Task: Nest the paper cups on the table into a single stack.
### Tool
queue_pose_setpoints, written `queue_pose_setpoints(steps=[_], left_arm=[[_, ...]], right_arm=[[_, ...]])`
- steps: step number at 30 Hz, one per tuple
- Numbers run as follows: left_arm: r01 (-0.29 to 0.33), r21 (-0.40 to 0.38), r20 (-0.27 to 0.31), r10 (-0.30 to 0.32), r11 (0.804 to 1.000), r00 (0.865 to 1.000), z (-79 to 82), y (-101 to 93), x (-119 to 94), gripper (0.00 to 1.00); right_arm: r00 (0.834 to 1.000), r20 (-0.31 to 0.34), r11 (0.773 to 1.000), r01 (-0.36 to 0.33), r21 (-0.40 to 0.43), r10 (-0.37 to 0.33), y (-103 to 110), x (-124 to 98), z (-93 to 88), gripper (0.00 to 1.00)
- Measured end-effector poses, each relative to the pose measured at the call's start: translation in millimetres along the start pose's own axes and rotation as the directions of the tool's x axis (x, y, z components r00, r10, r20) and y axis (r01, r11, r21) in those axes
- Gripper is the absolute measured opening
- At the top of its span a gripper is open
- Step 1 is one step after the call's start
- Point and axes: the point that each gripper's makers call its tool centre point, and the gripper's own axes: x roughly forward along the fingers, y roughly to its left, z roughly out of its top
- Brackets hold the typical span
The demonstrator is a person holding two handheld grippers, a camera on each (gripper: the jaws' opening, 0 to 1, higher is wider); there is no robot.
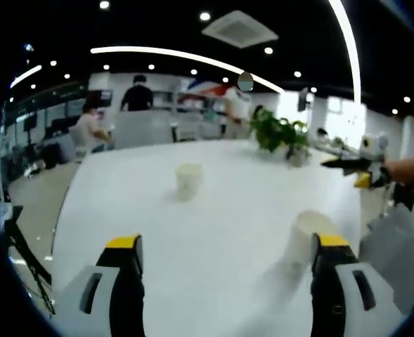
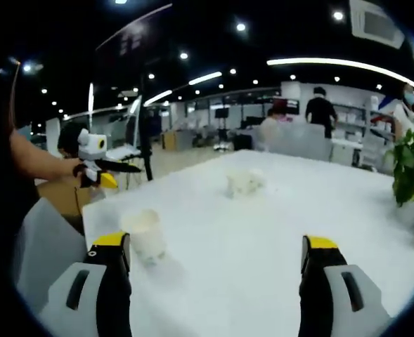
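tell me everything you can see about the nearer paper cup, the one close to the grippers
The nearer paper cup is plain, off-white and looks like paper. It stands upright with its mouth open upward on the white table, near the edge, casting a soft shadow. In the left gripper view it sits just beside the right jaw; in the right gripper view, just beside the left jaw. Contact is unclear. The picture is too blurred for print or rim detail.

Open-plan office. Dark ceiling with spot lights and long strip lights (image 1: 192, 56), ceiling air-con unit (image 1: 240, 29), long white table (image 1: 214, 232), potted plant (image 1: 280, 133), people (image 1: 138, 95) at desks beyond.
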Motion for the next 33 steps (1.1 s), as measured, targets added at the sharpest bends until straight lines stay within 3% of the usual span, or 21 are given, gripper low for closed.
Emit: queue_pose_setpoints(steps=[12, 15, 17, 25, 33], left_arm=[[0.026, 0.035, -0.001, -0.026, 0.999, 1.000, 16.3, 14.5, 72, 0.99], [0.019, 0.041, 0.003, -0.019, 0.999, 1.000, 18.8, 20.5, 87, 0.99], [-0.019, 0.058, 0.015, 0.018, 0.998, 1.000, 22.2, 30.7, 98, 0.99], [-0.015, 0.045, 0.015, 0.015, 0.999, 1.000, 26.3, 44.1, 141, 0.99], [-0.029, 0.037, 0.045, 0.027, 0.999, 0.999, 36.9, 60.4, 188, 0.99]], right_arm=[[0.999, -0.006, 0.999, 0.038, -0.008, -0.039, -21, -9, -8.5, 1.00], [0.999, -0.009, 0.999, 0.052, 0.008, -0.051, -29, -11, -11.7, 1.00], [0.998, -0.008, 0.998, 0.058, 0.016, -0.057, -33, -13, -12.6, 1.00], [0.996, -0.007, 0.995, 0.092, 0.029, -0.092, -51, -16, -10.6, 1.00], [0.995, -0.007, 0.994, 0.097, 0.046, -0.096, -51, -14, -12.6, 1.00]])
